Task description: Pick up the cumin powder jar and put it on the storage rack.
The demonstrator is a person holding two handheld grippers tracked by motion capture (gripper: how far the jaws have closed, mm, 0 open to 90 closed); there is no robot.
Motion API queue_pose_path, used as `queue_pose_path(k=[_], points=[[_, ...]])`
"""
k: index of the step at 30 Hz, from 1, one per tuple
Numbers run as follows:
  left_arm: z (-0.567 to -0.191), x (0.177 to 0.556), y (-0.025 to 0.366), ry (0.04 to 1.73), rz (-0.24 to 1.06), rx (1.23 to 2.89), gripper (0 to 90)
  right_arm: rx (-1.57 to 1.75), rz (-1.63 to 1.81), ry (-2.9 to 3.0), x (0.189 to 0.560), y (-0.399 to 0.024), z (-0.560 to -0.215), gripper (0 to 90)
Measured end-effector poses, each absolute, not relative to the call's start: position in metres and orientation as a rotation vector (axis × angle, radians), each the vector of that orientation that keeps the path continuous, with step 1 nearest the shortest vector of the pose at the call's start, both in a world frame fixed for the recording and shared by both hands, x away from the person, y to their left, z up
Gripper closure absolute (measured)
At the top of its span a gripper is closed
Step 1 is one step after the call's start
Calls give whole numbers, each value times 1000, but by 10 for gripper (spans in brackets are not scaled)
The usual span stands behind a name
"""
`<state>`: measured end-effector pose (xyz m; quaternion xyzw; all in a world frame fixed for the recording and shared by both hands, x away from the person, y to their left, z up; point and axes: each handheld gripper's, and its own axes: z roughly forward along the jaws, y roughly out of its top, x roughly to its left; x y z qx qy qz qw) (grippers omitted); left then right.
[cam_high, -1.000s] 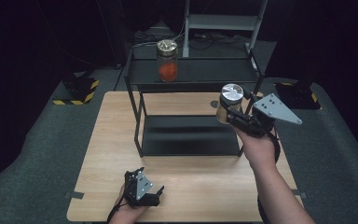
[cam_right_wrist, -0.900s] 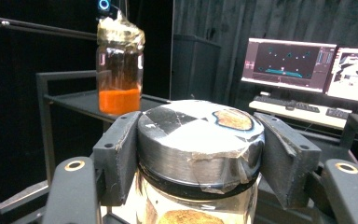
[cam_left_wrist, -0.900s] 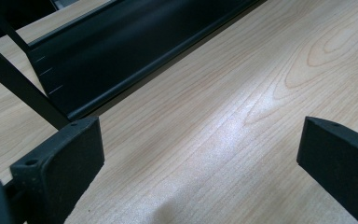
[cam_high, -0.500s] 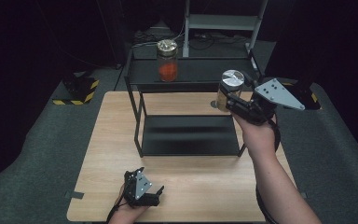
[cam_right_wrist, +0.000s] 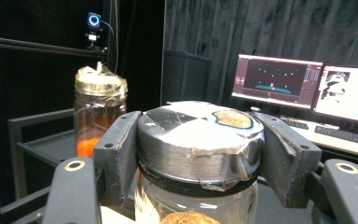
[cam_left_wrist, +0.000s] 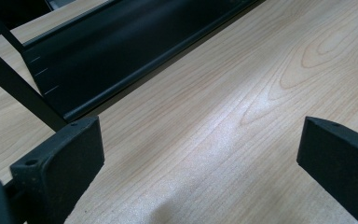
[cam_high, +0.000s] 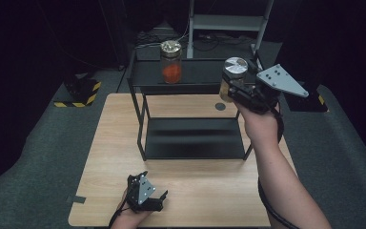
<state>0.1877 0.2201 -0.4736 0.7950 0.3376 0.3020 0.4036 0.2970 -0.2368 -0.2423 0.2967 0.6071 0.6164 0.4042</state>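
Jar-carrying is the work in hand: in the high view the right hand-held gripper (cam_high: 236, 90) holds a silver-lidded glass jar (cam_high: 232, 78) clamped by its lid, level with the right end of the top shelf (cam_high: 198, 71) of the black two-tier rack (cam_high: 193, 138). Against the frames from a second ago the jar has climbed and travelled away from the person, from in front of the rack's right post to the shelf edge, so I judge the lift nearly finished and the setting-down on that shelf the step to come. A second jar with orange contents (cam_high: 171, 62) already stands near the shelf's left end, well apart from the carried one. The left hand-held gripper (cam_high: 147, 195) rests on the tabletop (cam_high: 105, 143) at the near edge, where it lay before. In the left gripper view its jaws stand wide apart with nothing between them above the bare wood, the rack's lower shelf (cam_left_wrist: 121, 51) just beyond. In the right gripper view both pads (cam_right_wrist: 121, 144) press the taped silver lid (cam_right_wrist: 200, 140) from either side, and the orange-filled jar (cam_right_wrist: 98, 112) stands farther off on the shelf.
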Motion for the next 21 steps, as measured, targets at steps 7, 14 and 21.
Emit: queue_pose_path(k=[7,14,21], points=[[-474,187,221,851,761,2005,9,774,1557,1515,310,-233,-239,345],[-474,188,221,849,761,2004,8,794,1562,1507,322,-229,-240,345],[-474,187,222,847,760,2002,9,808,1563,1499,333,-222,-238,345]])
